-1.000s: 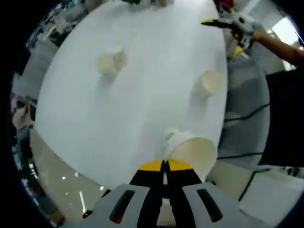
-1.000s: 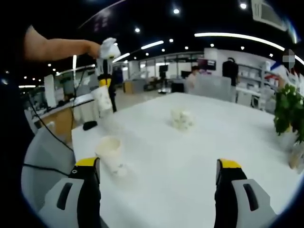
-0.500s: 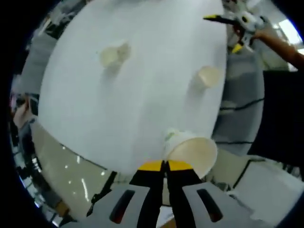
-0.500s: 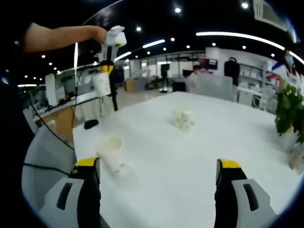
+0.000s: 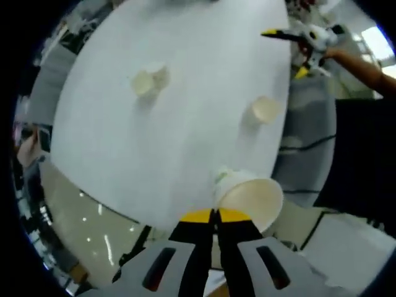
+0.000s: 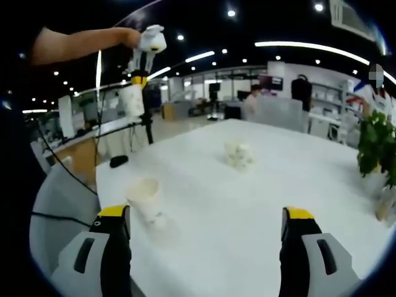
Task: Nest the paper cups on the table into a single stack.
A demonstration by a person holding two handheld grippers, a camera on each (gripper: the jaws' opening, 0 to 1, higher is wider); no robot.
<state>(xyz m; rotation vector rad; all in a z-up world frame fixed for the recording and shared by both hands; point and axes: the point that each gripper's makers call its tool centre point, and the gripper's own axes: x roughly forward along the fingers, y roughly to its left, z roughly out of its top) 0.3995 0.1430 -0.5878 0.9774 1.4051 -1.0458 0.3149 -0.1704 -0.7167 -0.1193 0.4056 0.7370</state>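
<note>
My left gripper (image 5: 215,214) is shut on the rim of a white paper cup (image 5: 249,195), held tilted high above the white table (image 5: 185,136). In the right gripper view that left gripper (image 6: 137,79) hangs high at the upper left with the cup (image 6: 132,102) under it. An upright cup (image 5: 265,109) stands near the table's right edge; it is also in the right gripper view (image 6: 145,199), close to the left jaw. A cup lying on its side (image 5: 148,80) rests mid-table, seen again (image 6: 238,154). My right gripper (image 6: 206,216) is open and holds nothing; in the left gripper view it (image 5: 286,51) sits at the top right.
A potted plant (image 6: 377,145) stands at the table's right edge. A grey chair (image 5: 309,130) sits beside the table, and a black cable (image 6: 55,161) hangs at the left. Office desks and people fill the background.
The left gripper has risen with its cup, so the table looks a little farther below it. The right gripper and the cups on the table have stayed put.
</note>
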